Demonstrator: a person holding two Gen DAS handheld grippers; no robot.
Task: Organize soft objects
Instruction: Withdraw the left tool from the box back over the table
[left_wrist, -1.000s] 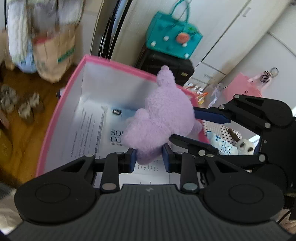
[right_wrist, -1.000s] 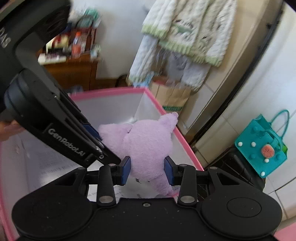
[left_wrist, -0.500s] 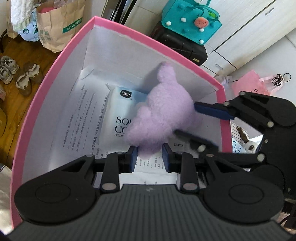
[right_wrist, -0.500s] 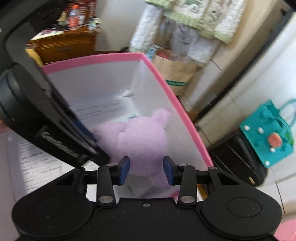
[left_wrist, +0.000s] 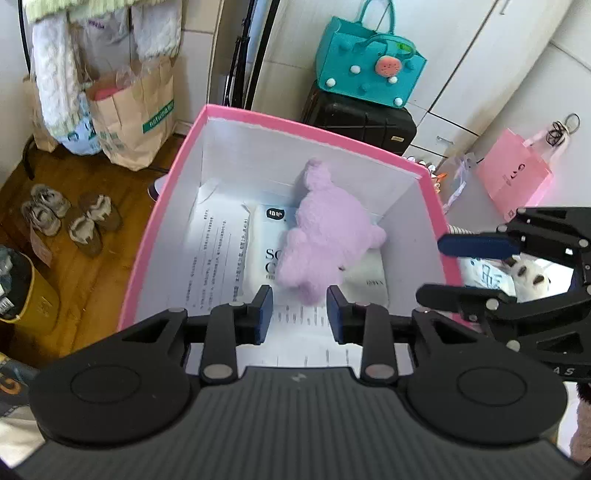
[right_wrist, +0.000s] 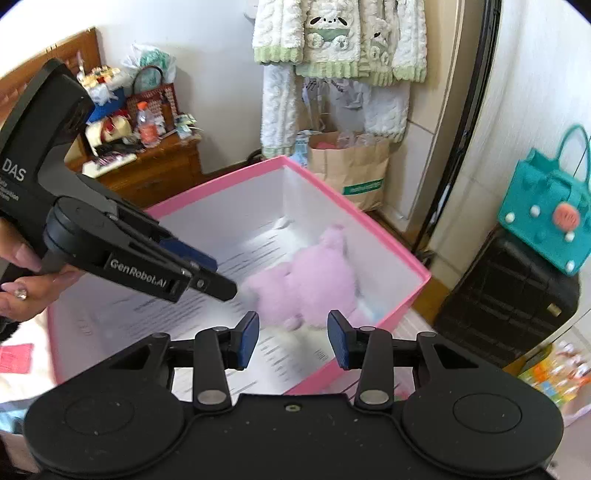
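Plush (left_wrist: 325, 240) lies inside the pink box (left_wrist: 147, 236), on top of a white pack (left_wrist: 266, 251) and printed sheets (left_wrist: 218, 254), up against the far wall. Left gripper (left_wrist: 299, 314): jaws opening, nothing pinched; plush sits just ahead of the tips, bottom edge roughly on the gap line but pads clear of it. Right gripper (right_wrist: 291, 338): jaws also opening, empty; plush (right_wrist: 314, 284) is ahead of and below the tips, blurred in the right wrist view. From the left wrist view the right gripper (left_wrist: 469, 269) is off to the right of the left jaws, over the box's right rim, fingers (left_wrist: 476, 245) spread with nothing between. From the right wrist view the left gripper (right_wrist: 210, 277) comes in from the left of the right jaws, held by a hand (right_wrist: 22, 284), tips over the box interior, short of the plush. Box (right_wrist: 369, 236) open-topped.
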